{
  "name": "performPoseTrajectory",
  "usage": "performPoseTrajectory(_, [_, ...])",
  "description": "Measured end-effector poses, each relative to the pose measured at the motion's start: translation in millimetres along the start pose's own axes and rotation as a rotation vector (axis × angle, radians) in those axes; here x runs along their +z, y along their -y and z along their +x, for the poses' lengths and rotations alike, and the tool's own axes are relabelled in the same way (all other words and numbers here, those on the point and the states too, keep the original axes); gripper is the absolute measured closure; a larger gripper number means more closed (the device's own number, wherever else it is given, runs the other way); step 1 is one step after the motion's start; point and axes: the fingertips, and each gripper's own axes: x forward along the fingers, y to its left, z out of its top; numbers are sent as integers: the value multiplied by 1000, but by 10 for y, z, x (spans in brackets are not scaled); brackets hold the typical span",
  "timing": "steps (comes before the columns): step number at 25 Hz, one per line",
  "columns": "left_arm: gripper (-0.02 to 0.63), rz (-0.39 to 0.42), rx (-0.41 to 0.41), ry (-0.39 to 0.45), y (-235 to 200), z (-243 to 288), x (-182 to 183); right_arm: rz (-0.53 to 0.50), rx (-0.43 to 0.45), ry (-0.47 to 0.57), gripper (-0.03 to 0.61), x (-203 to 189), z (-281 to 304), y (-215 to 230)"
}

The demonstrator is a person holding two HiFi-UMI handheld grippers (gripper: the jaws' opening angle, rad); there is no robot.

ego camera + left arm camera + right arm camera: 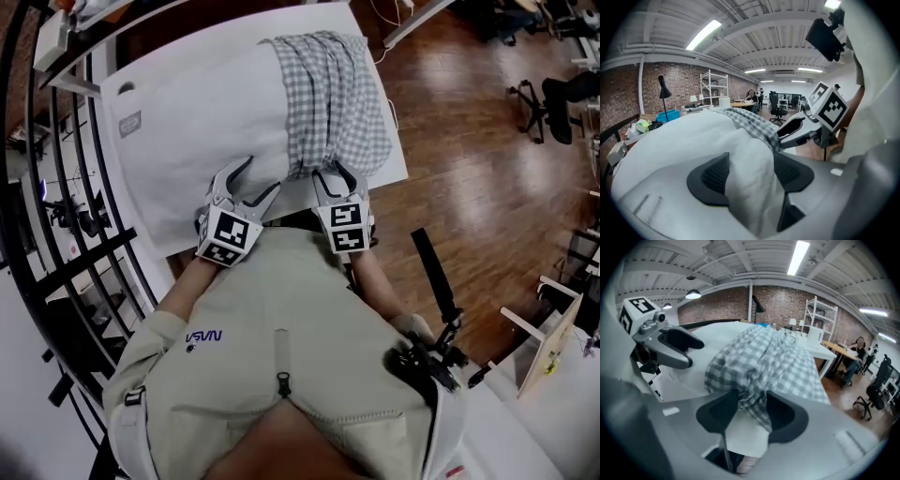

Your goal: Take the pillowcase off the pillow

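A white pillow (202, 131) lies on a white table (296, 194). A grey-and-white checked pillowcase (333, 103) is bunched over its right end. My left gripper (255, 178) is at the pillow's near edge, jaws spread wide. In the left gripper view a fold of white pillow (750, 159) fills the gap of the left gripper (750, 176). My right gripper (335, 173) is at the pillowcase's near hem. In the right gripper view checked cloth (761, 366) hangs between the spread pads of the right gripper (752, 411), with white table below.
A black metal railing (75, 234) runs along the left of the table. Wooden floor (469, 187) lies to the right, with office chairs (553, 103) further off. A black device (427, 361) hangs at the person's waist.
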Motion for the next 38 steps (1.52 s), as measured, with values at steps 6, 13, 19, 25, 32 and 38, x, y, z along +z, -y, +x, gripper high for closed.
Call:
performPoseTrajectory(6, [587, 27, 85, -9, -245, 27, -23, -39, -69, -48, 468, -45, 313, 53])
performPoseTrajectory(13, [600, 37, 167, 136, -576, -268, 491, -61, -174, 96, 548, 390, -41, 246])
performPoseTrajectory(19, [600, 19, 232, 218, -882, -467, 731, -43, -310, 186, 557, 664, -323, 719])
performPoseTrajectory(25, [601, -26, 213, 224, -918, -511, 717, -21, -465, 115, 561, 449, -314, 1306])
performPoseTrajectory(32, [601, -93, 218, 202, -921, -619, 485, 148, -558, -26, 566, -199, -166, 2068])
performPoseTrajectory(38, [600, -114, 103, 87, -552, -358, 111, 183, -428, -202, 563, -768, 229, 1943])
